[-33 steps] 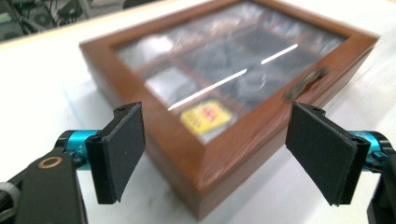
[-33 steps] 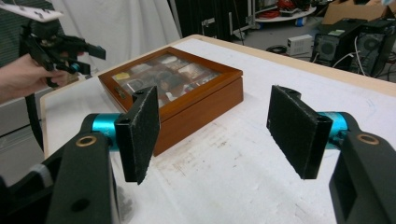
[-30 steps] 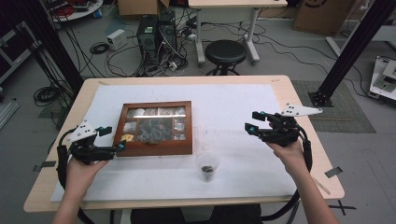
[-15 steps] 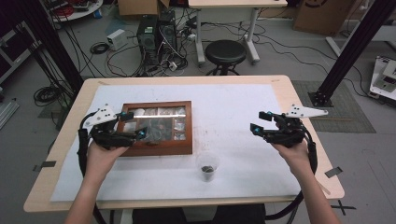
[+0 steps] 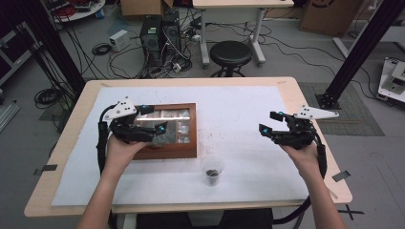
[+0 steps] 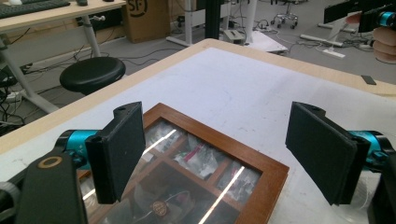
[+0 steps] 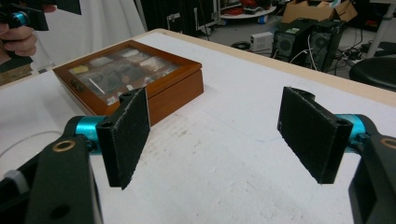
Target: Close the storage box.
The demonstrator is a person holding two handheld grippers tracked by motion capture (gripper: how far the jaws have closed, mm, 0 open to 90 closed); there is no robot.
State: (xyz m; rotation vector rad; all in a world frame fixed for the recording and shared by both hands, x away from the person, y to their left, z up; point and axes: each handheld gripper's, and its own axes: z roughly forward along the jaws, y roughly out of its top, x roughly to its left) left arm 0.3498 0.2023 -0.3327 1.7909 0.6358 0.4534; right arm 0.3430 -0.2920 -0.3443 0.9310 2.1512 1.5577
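Left tool (image 5: 152, 119) now over wooden box (image 5: 187, 149) (jaws apart)

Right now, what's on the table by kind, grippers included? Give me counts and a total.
Wooden box with glass lid: 1
Clear plastic cup: 1
White table cover: 1
Handheld grippers, both open with nothing between the jaws: 2, left gripper over the box, right gripper over bare cover
Total: 5

The high view looks down from above the box (image 5: 165, 131); the left gripper view rides close over it, the right gripper view faces it from farther off.
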